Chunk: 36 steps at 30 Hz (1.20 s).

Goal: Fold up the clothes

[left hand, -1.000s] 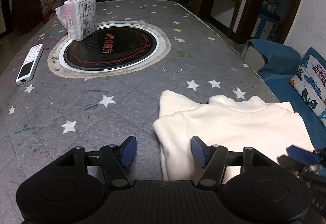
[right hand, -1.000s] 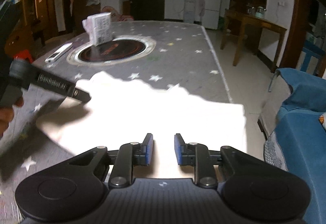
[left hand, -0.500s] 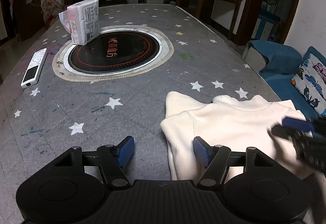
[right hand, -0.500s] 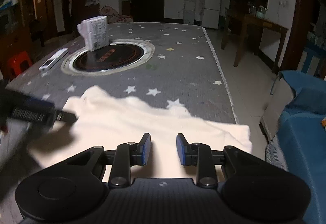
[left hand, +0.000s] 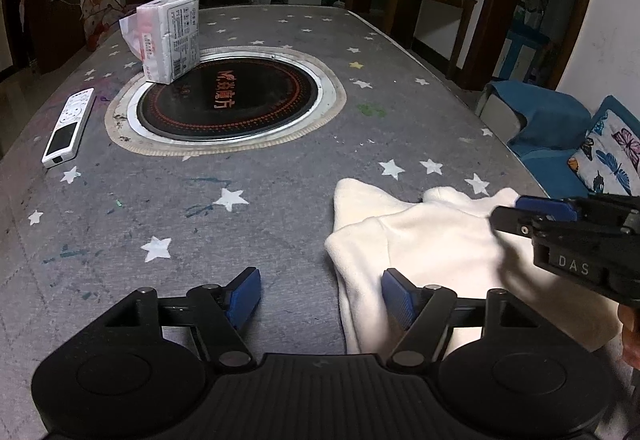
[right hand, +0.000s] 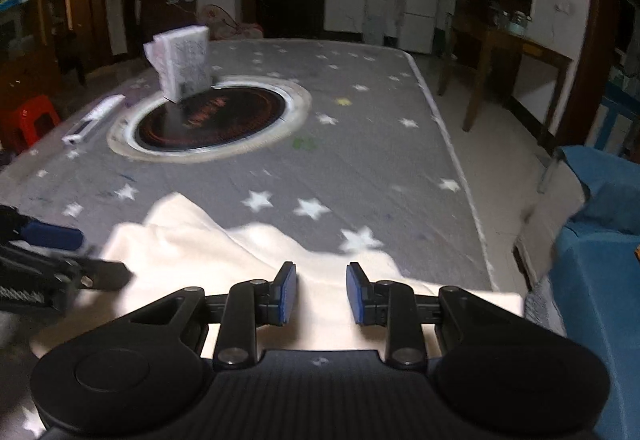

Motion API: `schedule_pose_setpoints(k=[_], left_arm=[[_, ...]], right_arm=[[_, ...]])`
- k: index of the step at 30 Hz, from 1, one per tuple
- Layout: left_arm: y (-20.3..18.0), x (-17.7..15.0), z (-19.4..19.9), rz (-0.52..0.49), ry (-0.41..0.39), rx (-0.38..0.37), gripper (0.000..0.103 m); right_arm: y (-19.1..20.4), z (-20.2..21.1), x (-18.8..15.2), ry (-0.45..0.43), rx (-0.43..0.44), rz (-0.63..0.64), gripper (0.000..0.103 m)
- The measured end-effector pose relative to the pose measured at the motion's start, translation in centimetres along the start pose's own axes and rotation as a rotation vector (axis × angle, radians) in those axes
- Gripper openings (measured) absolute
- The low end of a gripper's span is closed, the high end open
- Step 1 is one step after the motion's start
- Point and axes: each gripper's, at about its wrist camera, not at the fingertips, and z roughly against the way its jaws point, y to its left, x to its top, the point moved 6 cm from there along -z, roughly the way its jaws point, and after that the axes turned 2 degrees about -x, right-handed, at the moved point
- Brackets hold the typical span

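A white remote [left hand: 68, 127] lies near the tabletop's [left hand: 260, 208] left edge. The left gripper [left hand: 320, 294] has its jaws opening, straddling the left edge of the cream garment [left hand: 432, 252], which lies at the near right corner. Above it, the right gripper [right hand: 321, 294] has jaws slightly apart, gripping nothing.

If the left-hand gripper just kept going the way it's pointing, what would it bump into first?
Probably the grey star-patterned table cover, right beside the left edge of the cream garment. The left gripper tilts downward, its jaws opening with nothing between them; one finger overlaps the garment, though depth is unclear.
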Motion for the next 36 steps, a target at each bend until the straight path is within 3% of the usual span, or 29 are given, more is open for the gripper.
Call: schedule_pose_setpoints(k=[4,11,17,26,31,36], left_arm=[[0.4,0.0,0.1,0.005,0.004,0.004,0.071],[0.6,-0.2,0.1,-0.003,0.013,0.008,0.073],[0.5,-0.6,1.2,-0.009,0.001,-0.007,0.073],[0.1,-2.2,2.3,-0.037,-0.001,-0.018,0.074],[0.1,-3.0,2.4,-0.054,-0.001,-0.003,0.076],[0.4,-3.2,3.3,-0.043,-0.015,-0.001,0.076]], right_arm=[[2.1,-1.1,0.8,0.006,0.044,0.034,0.027],[3.8,-2.6,0.9,0.025,0.03,0.074,0.028],[3.2,1.0,0.4,0.007,0.052,0.069,0.028],[4.5,5.8,-3.8,0.019,0.095,0.131,0.028],[6.0,7.0,-6.0,0.005,0.066,0.214,0.028],[5.5,8.9,-5.8,-0.034,0.056,0.186,0.029]])
